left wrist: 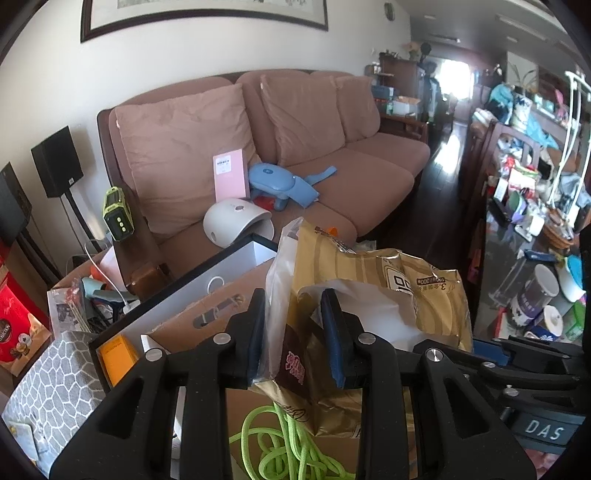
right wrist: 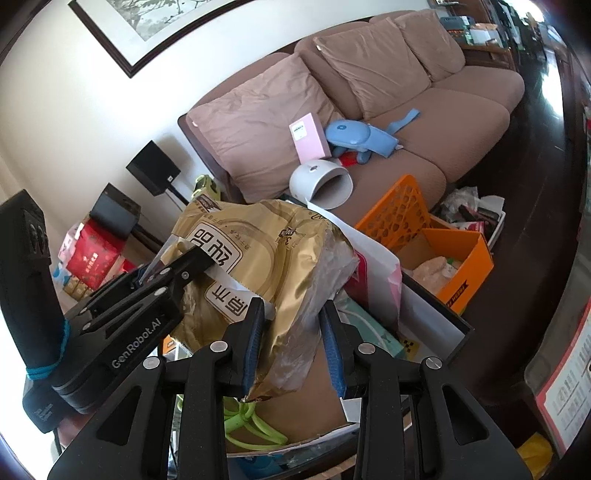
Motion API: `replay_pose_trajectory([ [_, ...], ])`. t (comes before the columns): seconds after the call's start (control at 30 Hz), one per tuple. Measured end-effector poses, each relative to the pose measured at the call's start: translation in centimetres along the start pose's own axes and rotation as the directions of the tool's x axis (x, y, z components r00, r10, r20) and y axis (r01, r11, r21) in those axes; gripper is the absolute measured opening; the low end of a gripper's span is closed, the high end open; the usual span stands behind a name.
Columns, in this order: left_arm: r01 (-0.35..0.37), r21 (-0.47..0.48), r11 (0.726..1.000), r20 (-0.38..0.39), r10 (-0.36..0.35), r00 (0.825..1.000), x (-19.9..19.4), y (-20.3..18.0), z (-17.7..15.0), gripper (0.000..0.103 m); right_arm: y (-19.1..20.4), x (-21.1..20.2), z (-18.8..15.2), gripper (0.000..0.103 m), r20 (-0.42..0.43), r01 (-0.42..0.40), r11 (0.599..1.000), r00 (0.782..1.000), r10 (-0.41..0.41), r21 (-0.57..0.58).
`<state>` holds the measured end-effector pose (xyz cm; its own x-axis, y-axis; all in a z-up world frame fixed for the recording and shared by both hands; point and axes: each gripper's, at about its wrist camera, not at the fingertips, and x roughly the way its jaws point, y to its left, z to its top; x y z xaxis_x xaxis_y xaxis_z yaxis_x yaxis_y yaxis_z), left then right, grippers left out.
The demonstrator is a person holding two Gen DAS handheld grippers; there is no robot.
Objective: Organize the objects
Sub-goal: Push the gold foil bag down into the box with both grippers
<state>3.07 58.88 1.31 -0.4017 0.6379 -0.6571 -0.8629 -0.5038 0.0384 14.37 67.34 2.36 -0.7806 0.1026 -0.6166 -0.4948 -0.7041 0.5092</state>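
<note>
Both grippers carrying gold foil bag over open cardboard box

Left gripper (left wrist: 295,339) and right gripper (right wrist: 291,343) jaws each pinch the gold foil bag (left wrist: 373,273), near the sofa (left wrist: 332,162). Risk: crinkled foil slips or tears, dropping onto the green cord (left wrist: 280,443).

wall picture (left wrist: 207,14) cropped, green cord (left wrist: 280,443) cut off

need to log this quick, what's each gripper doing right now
left gripper: closed on the gold bag
right gripper: closed on the same gold bag, at another part
</note>
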Motion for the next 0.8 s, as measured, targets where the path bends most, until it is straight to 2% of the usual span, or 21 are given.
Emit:
replay_pose_trajectory([
  [0.5,-0.012,-0.044,0.999,-0.021,0.011,1.000,0.9,2.4,-0.9,0.028,1.7,1.1,-0.6,0.034,-0.048,-0.022,0.998,0.999,0.020,-0.055],
  [0.8,-0.026,-0.071,0.997,-0.046,0.023,0.999,1.9,3.6,-2.1,0.029,2.7,2.2,-1.3,0.036,-0.094,-0.006,0.995,0.996,-0.004,-0.102],
])
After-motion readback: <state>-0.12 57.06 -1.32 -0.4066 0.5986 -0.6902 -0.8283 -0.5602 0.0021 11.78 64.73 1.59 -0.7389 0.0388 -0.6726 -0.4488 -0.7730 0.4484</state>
